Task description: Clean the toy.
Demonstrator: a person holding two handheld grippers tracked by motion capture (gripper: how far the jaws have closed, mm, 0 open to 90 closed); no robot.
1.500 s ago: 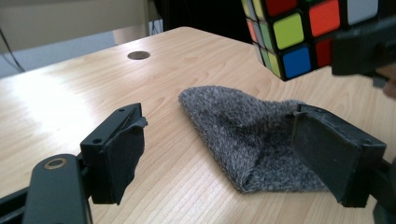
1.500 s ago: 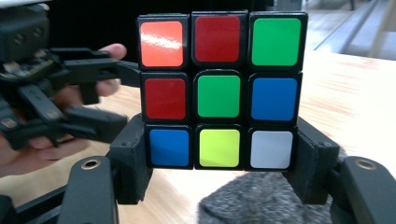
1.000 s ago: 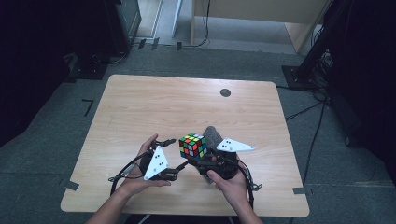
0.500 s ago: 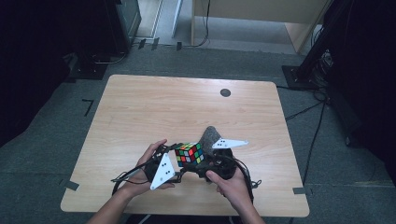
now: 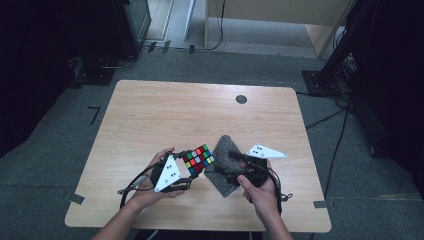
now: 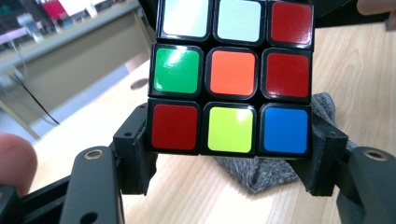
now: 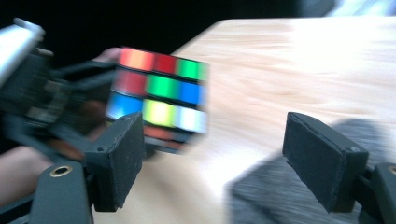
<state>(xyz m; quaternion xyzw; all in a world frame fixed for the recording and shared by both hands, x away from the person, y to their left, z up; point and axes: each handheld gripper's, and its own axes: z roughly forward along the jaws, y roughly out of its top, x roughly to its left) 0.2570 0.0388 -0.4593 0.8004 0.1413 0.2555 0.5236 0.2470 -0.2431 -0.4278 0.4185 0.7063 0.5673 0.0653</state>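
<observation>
Now cube (image 5: 198, 159) tilted cornerwise, clamped in left gripper (image 5: 187, 170); right gripper (image 5: 231, 165) agape, widening.

This place looks like a lab or a recording room, not a home. A plain light-wood table (image 5: 200, 120) with a round cable hole (image 5: 241, 99) stands alone on grey carpet floor (image 5: 65, 165). Pieces of dark tape (image 5: 93, 113) are stuck on the carpet near the table corners, like position marks. Cables (image 5: 325, 117) run over the floor to a black stand base (image 5: 320, 80) at the right. At the back is a pale wooden cabinet (image 5: 280, 20), and dark equipment (image 5: 127, 25) stands at the left. The surroundings are kept dark, and the light falls mainly on the table. In the left gripper view, a long desk (image 6: 60, 42) with blurred objects shows farther away.
</observation>
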